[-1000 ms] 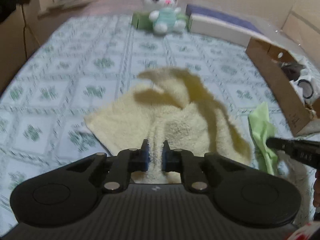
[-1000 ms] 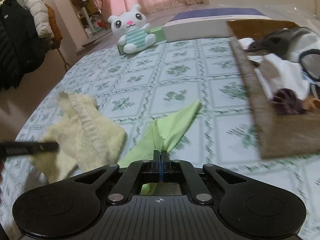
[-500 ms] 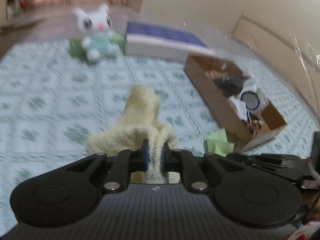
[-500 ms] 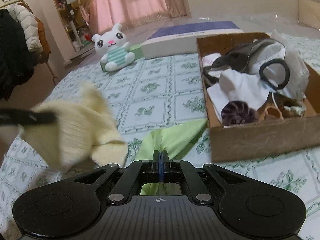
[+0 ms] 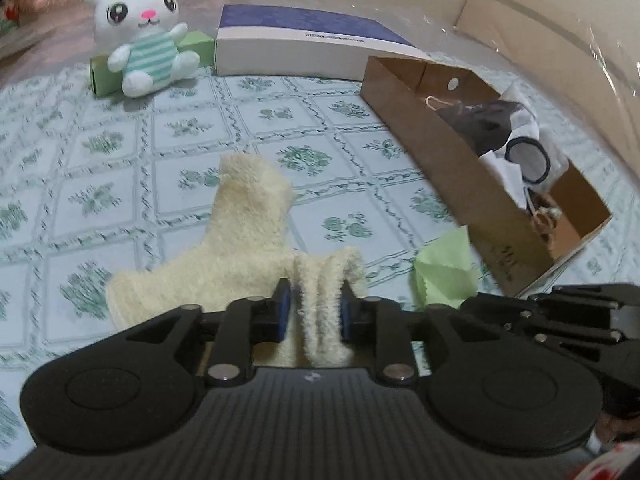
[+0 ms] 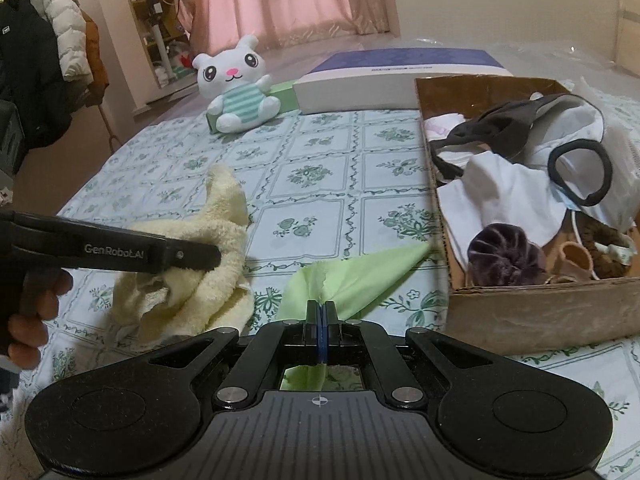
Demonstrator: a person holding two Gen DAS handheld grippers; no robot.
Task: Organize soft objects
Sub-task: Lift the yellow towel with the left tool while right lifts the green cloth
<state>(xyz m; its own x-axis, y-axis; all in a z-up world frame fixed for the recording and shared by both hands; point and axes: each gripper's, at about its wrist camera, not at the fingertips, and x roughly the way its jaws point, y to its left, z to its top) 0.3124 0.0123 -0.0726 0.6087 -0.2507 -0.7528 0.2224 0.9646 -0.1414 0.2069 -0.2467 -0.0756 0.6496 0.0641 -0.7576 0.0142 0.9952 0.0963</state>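
Observation:
My left gripper (image 5: 313, 307) has its jaws parted, with a fold of the cream fluffy towel (image 5: 248, 236) lying loosely between them; the rest of the towel rests on the patterned bedspread. The towel also shows in the right wrist view (image 6: 188, 276), with the left gripper (image 6: 200, 256) over it. My right gripper (image 6: 321, 316) is shut on the light green cloth (image 6: 360, 276), whose far tip lies on the bed by the cardboard box (image 6: 540, 316). The green cloth also shows in the left wrist view (image 5: 444, 272).
The cardboard box (image 5: 440, 160) holds several soft items: white cloths, dark fabric, a purple scrunchie (image 6: 504, 260). A white plush bunny (image 5: 144, 32) leans on a green box at the far edge, beside a flat purple-topped box (image 5: 312, 40). Coats (image 6: 36, 64) hang at left.
The left gripper's jaws have widened, loosening their hold on the towel, and both grippers have moved toward the box. The right gripper stays shut on the green cloth.

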